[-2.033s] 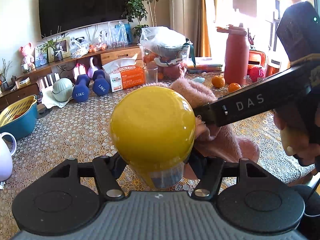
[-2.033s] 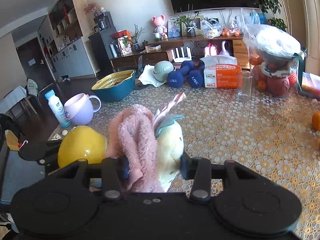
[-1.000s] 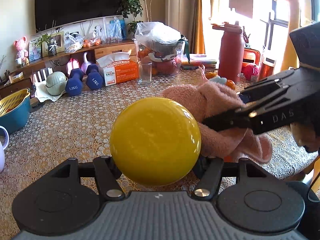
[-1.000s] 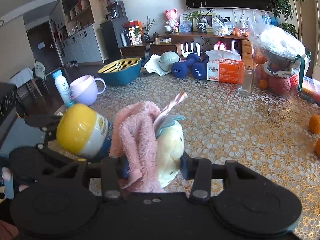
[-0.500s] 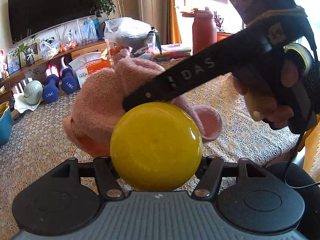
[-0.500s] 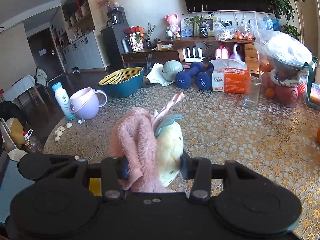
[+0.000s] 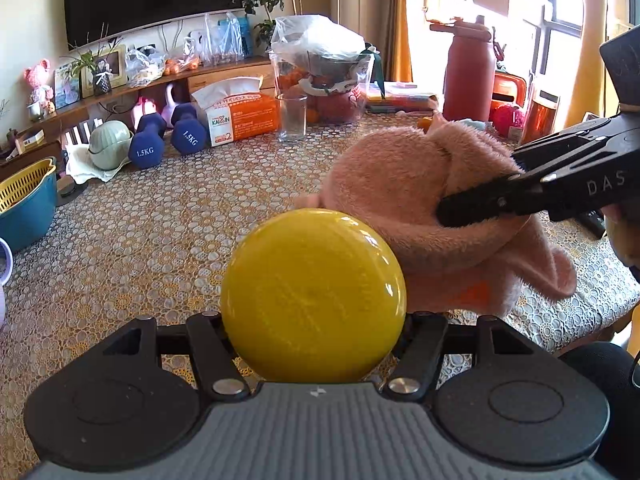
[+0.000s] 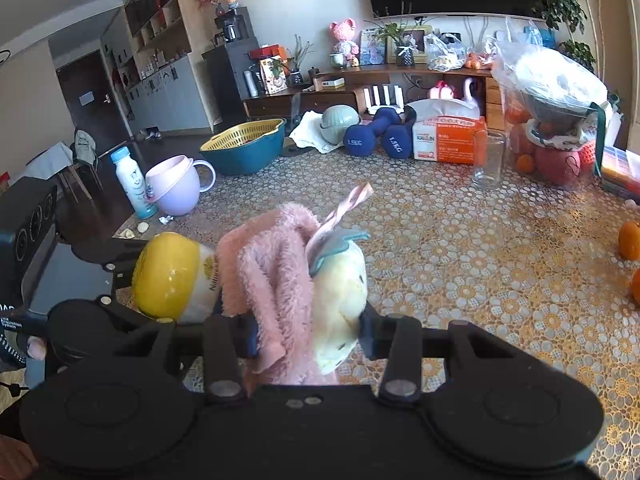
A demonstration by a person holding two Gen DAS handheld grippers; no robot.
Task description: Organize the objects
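My left gripper (image 7: 316,336) is shut on a jar with a round yellow lid (image 7: 314,294), held lid-forward above the table. The jar also shows in the right wrist view (image 8: 172,276), white-bodied with a yellow lid. My right gripper (image 8: 302,336) is shut on a pink fluffy plush toy (image 8: 280,280) with a cream face and a pink horn. In the left wrist view the plush (image 7: 420,208) hangs just right of the jar, with the right gripper (image 7: 452,210) clamped on it.
The table has a lace cloth (image 7: 140,240). At the back stand two blue dumbbells (image 7: 164,140), an orange tissue box (image 7: 240,114), a glass (image 7: 292,116), a bagged fruit bowl (image 7: 324,68) and a red bottle (image 7: 468,76). A teal basket (image 8: 244,144), purple mug (image 8: 176,188) and milk bottle (image 8: 134,184) are at left. Oranges (image 8: 630,240) lie at right.
The right gripper with the plush has swung from in front of the jar to its right side. The jar is back in the right wrist view.
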